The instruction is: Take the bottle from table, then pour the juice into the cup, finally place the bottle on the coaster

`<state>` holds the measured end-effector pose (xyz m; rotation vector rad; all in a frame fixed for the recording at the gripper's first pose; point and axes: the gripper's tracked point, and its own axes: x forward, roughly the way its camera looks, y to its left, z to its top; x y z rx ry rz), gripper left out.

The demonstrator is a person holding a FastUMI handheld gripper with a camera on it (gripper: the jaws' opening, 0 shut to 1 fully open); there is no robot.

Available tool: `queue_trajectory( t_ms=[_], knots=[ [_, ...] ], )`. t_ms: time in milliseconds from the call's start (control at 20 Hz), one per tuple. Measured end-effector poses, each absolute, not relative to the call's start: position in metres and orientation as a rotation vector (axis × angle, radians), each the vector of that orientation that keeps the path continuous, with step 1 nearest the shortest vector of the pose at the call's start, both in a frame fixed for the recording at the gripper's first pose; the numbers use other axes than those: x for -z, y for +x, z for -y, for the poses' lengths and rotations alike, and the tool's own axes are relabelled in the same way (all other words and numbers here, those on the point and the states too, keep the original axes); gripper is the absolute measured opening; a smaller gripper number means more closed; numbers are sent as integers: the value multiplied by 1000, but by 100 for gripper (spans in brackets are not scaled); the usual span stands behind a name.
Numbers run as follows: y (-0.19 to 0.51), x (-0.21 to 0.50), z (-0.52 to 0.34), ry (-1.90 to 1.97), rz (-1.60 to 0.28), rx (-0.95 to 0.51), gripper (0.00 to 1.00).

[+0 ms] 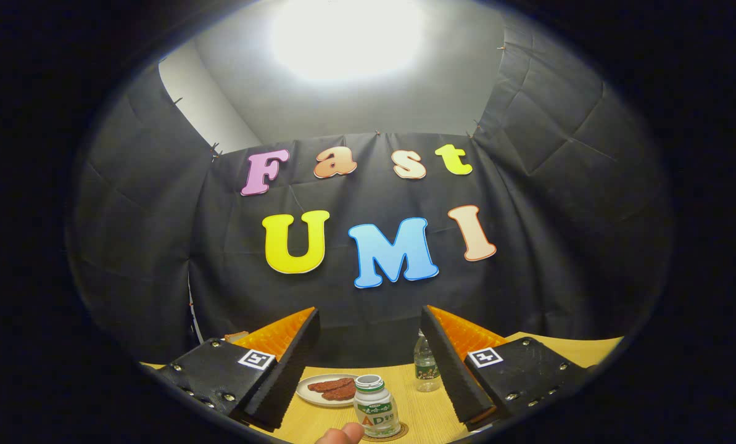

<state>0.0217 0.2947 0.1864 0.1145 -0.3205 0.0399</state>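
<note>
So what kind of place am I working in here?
Likely a staged recording booth, not a kitchen: black cloth walls, a light wooden table, and props between the open gripper's fingers: a small white green-labelled bottle and white plate.

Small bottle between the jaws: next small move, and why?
Probably hold the gripper where it is, jaws open. The small bottle stands upright on the coaster, ahead of and between the wide-open jaws, neither touching it, and a person's fingertip sits by its base. Closing in now would risk that finger.
</note>
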Motion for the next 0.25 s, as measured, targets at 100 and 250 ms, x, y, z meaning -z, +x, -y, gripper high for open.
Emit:
queue_trajectory(
  t_ms=[100, 250],
  knots=[
    [11, -189, -284, 93, 317, -40, 98],
    [-2, -190, -261, 69, 312, -41, 98]
  ],
)
